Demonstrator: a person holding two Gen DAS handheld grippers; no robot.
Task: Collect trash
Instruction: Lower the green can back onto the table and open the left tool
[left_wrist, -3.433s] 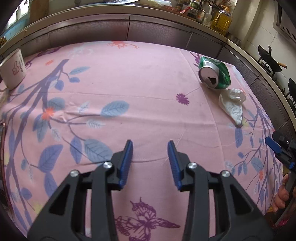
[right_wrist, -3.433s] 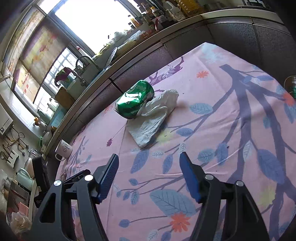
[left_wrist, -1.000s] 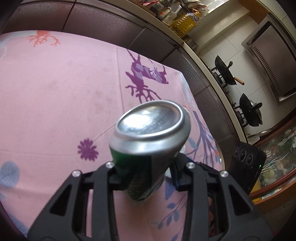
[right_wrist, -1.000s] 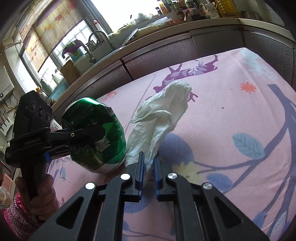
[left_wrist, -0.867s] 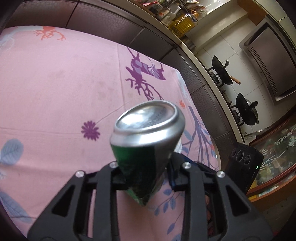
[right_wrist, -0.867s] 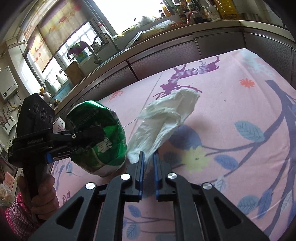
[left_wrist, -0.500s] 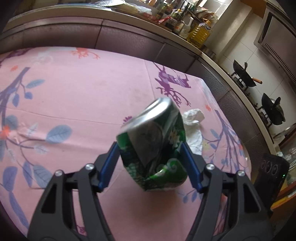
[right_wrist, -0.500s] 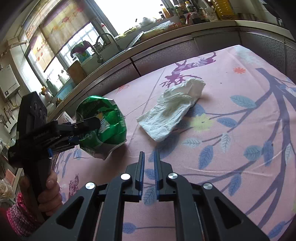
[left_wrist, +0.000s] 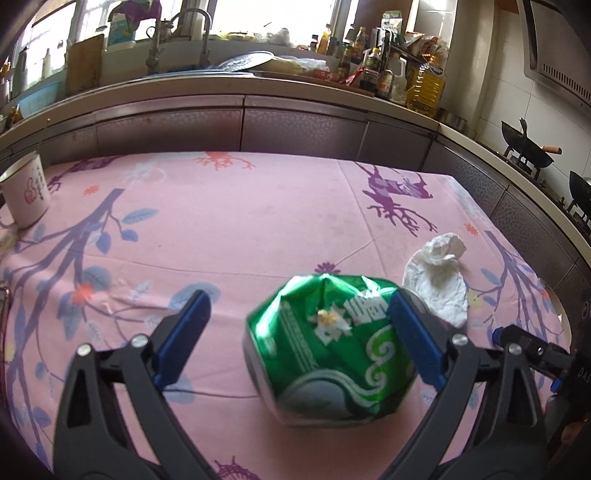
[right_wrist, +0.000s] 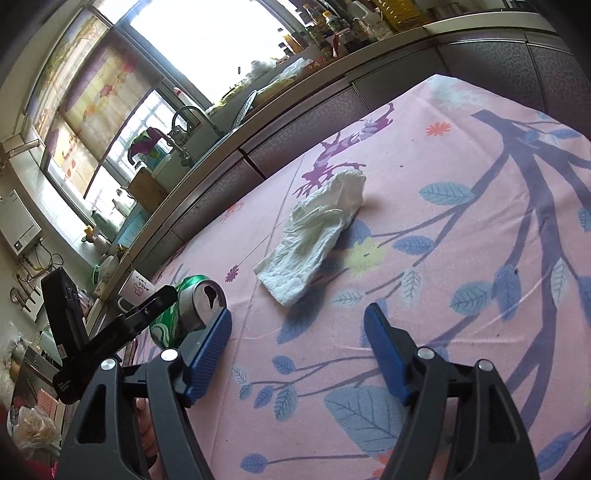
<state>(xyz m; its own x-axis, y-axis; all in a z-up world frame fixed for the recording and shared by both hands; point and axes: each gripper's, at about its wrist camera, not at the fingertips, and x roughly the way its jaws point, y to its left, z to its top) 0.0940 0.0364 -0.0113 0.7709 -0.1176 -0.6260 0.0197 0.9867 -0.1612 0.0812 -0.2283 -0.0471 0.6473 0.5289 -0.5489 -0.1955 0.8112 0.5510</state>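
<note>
A crushed green can (left_wrist: 328, 343) lies on the pink flowered tablecloth (left_wrist: 229, 229) between the fingers of my left gripper (left_wrist: 299, 299). Its jaws are opening: the left pad stands well clear of the can, the right pad is close beside it. The right wrist view shows the same can (right_wrist: 188, 306) on its side, mouth toward the camera. A crumpled white tissue (right_wrist: 317, 229) lies loose on the cloth, ahead of my right gripper (right_wrist: 298, 314). Those jaws are opening too, with nothing between them. The tissue (left_wrist: 439, 284) sits just right of the can.
A white mug (left_wrist: 24, 192) stands at the table's far left corner. A kitchen counter (left_wrist: 295, 88) with sink, bottles and an oil jug runs behind the table. Woks (left_wrist: 528, 151) sit on a stove at the right. A person's hand (right_wrist: 147, 435) holds the left gripper's handle.
A second ago the left gripper held the can up and the right pinched the tissue. Both jaws have spread; the tissue and then the can came down onto the cloth.
</note>
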